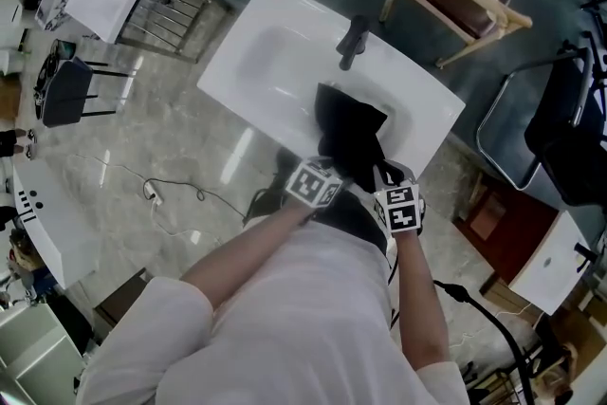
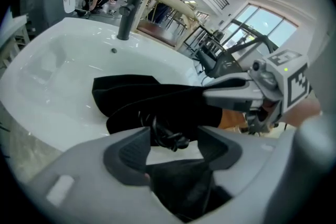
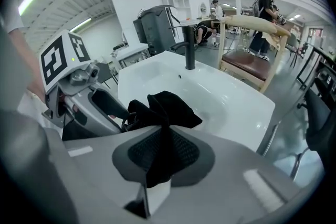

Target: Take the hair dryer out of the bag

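The black bag [image 1: 349, 133] lies on the white basin's [image 1: 275, 62] near rim, centre frame in the head view. The right gripper [image 3: 163, 155] pinches a fold of its cloth, likely steadying the mouth so the left gripper [image 2: 173, 145], jaws wide and empty, can reach the coiled cord [image 2: 167, 135]. The hair dryer itself is hidden, presumably inside.

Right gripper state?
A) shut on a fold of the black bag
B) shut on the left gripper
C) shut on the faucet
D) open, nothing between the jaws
A: the right gripper view shows the right gripper with its jaws pinched together on a fold of the bag.
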Tool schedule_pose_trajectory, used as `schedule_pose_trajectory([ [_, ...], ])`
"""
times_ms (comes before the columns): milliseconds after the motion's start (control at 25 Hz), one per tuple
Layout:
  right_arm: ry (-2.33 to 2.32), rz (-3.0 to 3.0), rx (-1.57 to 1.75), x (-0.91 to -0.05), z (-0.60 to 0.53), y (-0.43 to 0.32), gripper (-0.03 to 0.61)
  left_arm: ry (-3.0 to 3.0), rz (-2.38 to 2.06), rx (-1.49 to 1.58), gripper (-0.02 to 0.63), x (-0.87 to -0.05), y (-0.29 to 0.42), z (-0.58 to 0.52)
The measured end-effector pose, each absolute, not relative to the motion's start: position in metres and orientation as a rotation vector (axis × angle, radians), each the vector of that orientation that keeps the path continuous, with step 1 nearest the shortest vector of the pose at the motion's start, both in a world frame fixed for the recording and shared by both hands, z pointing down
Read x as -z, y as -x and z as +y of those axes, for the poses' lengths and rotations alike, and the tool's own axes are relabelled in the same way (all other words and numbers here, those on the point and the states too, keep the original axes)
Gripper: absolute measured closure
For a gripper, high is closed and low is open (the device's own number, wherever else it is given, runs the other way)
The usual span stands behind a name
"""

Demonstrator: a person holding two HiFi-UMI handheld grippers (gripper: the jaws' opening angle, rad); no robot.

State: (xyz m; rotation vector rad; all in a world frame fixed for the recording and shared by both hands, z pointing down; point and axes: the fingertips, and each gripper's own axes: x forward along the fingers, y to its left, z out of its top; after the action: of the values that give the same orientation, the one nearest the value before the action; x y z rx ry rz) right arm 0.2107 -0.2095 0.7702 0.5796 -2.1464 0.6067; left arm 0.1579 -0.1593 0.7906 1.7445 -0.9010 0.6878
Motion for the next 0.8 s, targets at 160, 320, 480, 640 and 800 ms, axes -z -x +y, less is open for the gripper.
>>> schedule_pose_trajectory([
  [160, -0.625, -2.162, -0.643, -0.769, -0.221, -0.213, 0.554, -1.696, -0.947, -0.668, 0.320, -0.799, -0.164, -0.166],
  [320, -0.645, -2.190, -0.676, -0.764, -0.227, -0.212, 0.555, -1.654, -1.012, -0.714, 0.302, -0.805, -0.159, -0.176],
  [480, -0.646, -2.229, -0.679, -0.755, -0.229, -0.211, 0.558, -1.591, -1.058, -0.751, 0.304, -0.819, -0.154, -0.186],
  [640, -0.629, -2.240, -0.679, -0.750, -0.223, -0.211, 0.558, -1.527, -1.122, -0.822, 0.289, -0.832, -0.147, -0.191],
  [800, -0.627, -2.248, -0.698, -0.746, -0.215, -0.210, 0.559, -1.500, -1.143, -0.878, 0.279, -0.843, -0.145, -0.196],
])
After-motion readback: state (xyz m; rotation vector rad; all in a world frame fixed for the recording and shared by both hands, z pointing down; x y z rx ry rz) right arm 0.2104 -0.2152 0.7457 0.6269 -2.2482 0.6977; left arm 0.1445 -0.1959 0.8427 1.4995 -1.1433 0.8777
